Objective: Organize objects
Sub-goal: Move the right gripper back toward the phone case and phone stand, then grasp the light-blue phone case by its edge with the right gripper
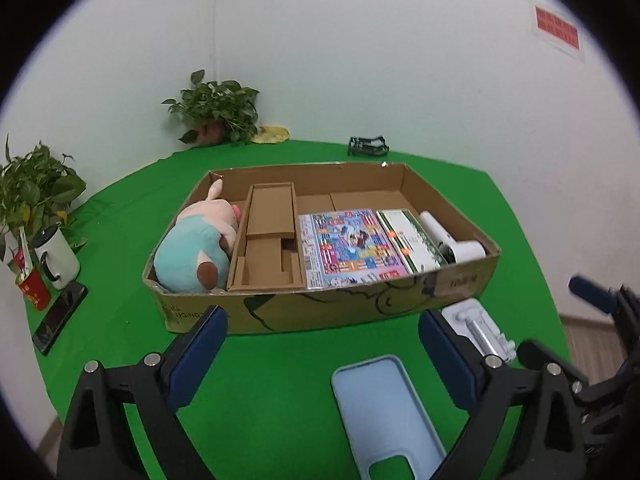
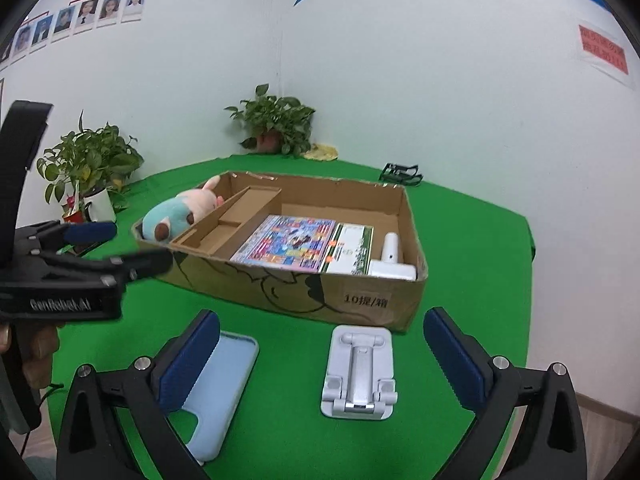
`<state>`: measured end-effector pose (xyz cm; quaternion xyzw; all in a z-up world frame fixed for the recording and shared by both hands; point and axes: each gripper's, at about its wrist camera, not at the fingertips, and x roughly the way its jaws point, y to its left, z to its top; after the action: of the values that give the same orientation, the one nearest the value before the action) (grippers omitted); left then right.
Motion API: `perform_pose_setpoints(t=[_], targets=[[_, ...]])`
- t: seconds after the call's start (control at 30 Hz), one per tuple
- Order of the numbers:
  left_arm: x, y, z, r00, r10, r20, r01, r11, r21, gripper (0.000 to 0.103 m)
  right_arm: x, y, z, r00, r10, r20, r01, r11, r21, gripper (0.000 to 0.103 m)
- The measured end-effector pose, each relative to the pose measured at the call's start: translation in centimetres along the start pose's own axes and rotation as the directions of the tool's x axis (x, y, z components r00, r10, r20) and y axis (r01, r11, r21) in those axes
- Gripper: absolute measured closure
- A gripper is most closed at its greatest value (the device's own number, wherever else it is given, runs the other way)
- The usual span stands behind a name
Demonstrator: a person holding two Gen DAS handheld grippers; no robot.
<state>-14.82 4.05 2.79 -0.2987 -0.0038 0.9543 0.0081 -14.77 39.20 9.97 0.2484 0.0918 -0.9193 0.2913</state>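
Observation:
A cardboard box point(image 1: 320, 312) point(image 2: 304, 292) stands on the green table. It holds a plush pig point(image 1: 196, 244) point(image 2: 176, 212), a cardboard insert point(image 1: 268, 240), a colourful book point(image 1: 348, 246) point(image 2: 288, 248), a green-white box point(image 1: 412, 244) point(image 2: 350, 250) and a white device point(image 1: 452, 240) point(image 2: 394, 258). A light blue phone case point(image 1: 384, 412) point(image 2: 216, 388) and a white folding phone stand point(image 1: 480, 328) point(image 2: 360, 372) lie in front of the box. My left gripper point(image 1: 322, 354) is open above the case. My right gripper point(image 2: 320, 360) is open, the stand between its fingers.
Potted plants point(image 1: 216, 108) point(image 2: 88, 160) stand at the back corner and left. A white mug point(image 1: 56, 256), a red cup point(image 1: 34, 288) and a black phone point(image 1: 60, 316) sit at the left edge. A black clip point(image 1: 368, 146) lies behind the box.

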Motion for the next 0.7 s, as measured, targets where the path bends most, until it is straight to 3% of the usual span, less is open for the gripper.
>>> perform_pose_setpoints(t=[0.17,0.3,0.5,0.63,0.7], targets=[[1.6,0.3,-1.0,0.997,-0.004,-0.079,0.004,1.0,-0.003,0.006,2.1,-1.4,-1.5,0.995,0.04,-0.096,-0.034,0.997,0.063,0.0],[3.1,0.9,-2.2,0.985,-0.047,-0.163,0.042,0.999,-0.031,0.006,4.0,-1.3,-2.9,0.977,0.088,-0.197,-0.077,0.995,0.064,0.0],[4.7,1.6,-4.3,0.943,-0.169,-0.286,0.15,0.985,-0.089,0.007,5.3,2.1,-5.4,0.921,0.248,-0.302,-0.238,0.969,0.068,0.001],[5.2,1.4,-5.5,0.918,-0.214,-0.334,0.193,0.977,-0.096,0.011,5.8,3.5,-6.1,0.911,0.257,-0.321,-0.247,0.966,0.074,0.003],[5.4,1.3,-5.8,0.909,-0.228,-0.348,0.204,0.973,-0.106,0.017,6.1,3.9,-6.4,0.911,0.246,-0.331,-0.239,0.969,0.062,0.01]])
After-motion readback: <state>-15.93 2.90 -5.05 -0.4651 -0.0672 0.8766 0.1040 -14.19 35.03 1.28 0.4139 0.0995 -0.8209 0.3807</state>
